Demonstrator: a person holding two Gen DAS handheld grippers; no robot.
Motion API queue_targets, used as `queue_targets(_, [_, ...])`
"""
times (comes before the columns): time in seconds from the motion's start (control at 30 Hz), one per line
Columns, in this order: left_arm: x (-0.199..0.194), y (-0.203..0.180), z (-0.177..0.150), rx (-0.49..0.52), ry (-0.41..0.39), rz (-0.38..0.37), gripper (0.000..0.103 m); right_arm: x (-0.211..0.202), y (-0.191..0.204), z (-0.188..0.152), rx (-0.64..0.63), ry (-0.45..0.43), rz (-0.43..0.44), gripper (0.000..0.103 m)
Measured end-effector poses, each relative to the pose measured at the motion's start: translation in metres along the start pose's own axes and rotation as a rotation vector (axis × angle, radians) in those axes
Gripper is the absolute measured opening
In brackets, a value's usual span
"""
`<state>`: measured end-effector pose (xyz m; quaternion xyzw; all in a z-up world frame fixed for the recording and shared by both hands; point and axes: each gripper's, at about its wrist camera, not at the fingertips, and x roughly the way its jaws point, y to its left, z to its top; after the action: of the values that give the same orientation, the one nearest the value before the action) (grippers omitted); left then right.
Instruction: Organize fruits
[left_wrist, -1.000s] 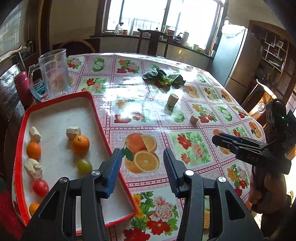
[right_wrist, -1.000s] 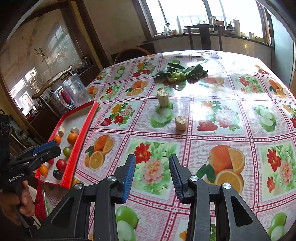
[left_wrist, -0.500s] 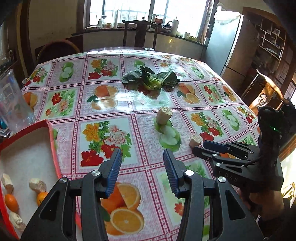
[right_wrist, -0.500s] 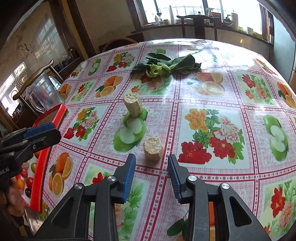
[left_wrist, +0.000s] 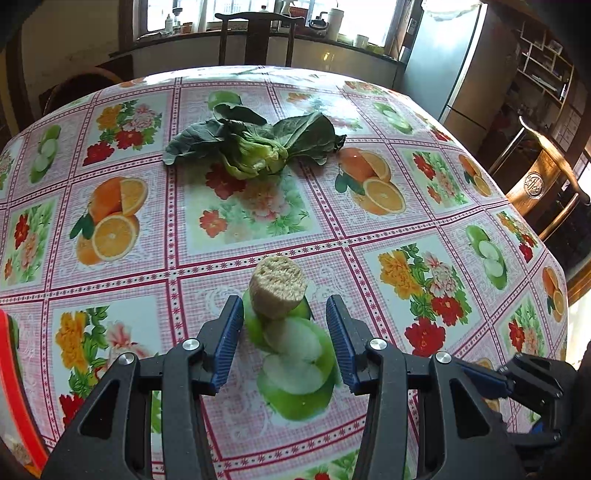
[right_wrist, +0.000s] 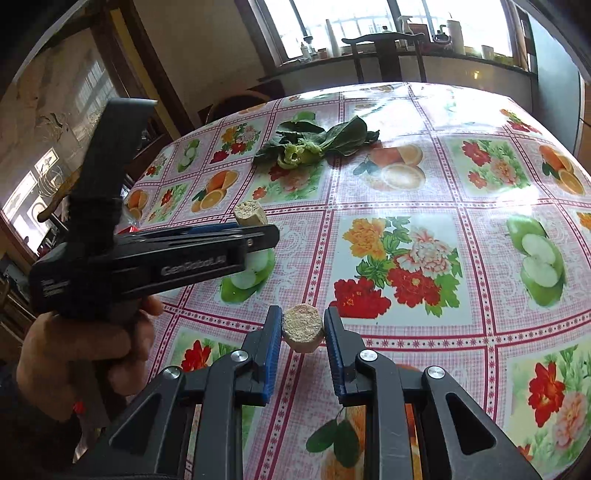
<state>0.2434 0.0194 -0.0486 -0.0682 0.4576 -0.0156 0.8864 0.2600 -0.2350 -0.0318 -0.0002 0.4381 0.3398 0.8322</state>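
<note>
Since the earlier pictures the left gripper (left_wrist: 284, 325) has swung away from the red tray (left_wrist: 14, 387) and come in over the tall beige chunk (left_wrist: 277, 291), while the right gripper (right_wrist: 302, 332) has moved up to the short beige chunk (right_wrist: 303, 328) and pinched its blue pads (right_wrist: 272, 345) onto it.

Landmark: the leafy green vegetable (left_wrist: 255, 146) lying near the middle of the flowered tablecloth (left_wrist: 406, 236). There are two chunks, both on the near side of that vegetable. The tall one is a stubby cylinder leaning with its long axis tilted, rough cut face up and toward the vegetable. It stands between the left gripper's tips, whose jaws are partly apart with a gap showing on each side, so they grip nothing. The short one lies nearer still and to the right of the tall one, cut face up and its axis close to upright. The right jaws are closed on its sides.

In the right wrist view the left gripper's black body and the hand (right_wrist: 85, 354) holding it cover most of the tall chunk, leaving only its top visible. In the left wrist view the tray is cut off at the left edge, and the right gripper shows only partly at the lower right, so the short chunk is out of sight there. One vegetable, one tray.
</note>
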Motion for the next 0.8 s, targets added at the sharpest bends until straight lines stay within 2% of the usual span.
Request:
queue_targets(0.1, [0.002, -0.003, 0.003, 0.002, -0.029, 0.023, 0.042, -0.006, 0.001, -0.007, 0.004, -0.001, 0.009, 0.023])
queue_targets(0.17, [0.002, 0.000, 0.005, -0.008, -0.032, 0.023, 0.027, -0.008, 0.002, -0.010, 0.008, -0.004, 0.015, 0.023])
queue_targets(0.43, [-0.023, 0.006, -0.015, -0.029, -0.047, 0.038, 0.027, -0.025, 0.010, -0.021, 0.006, -0.020, 0.022, 0.023])
queue_targets(0.8, [-0.098, 0.017, -0.069, -0.081, -0.125, 0.039, 0.025, -0.058, 0.039, -0.037, -0.034, -0.056, 0.054, 0.023])
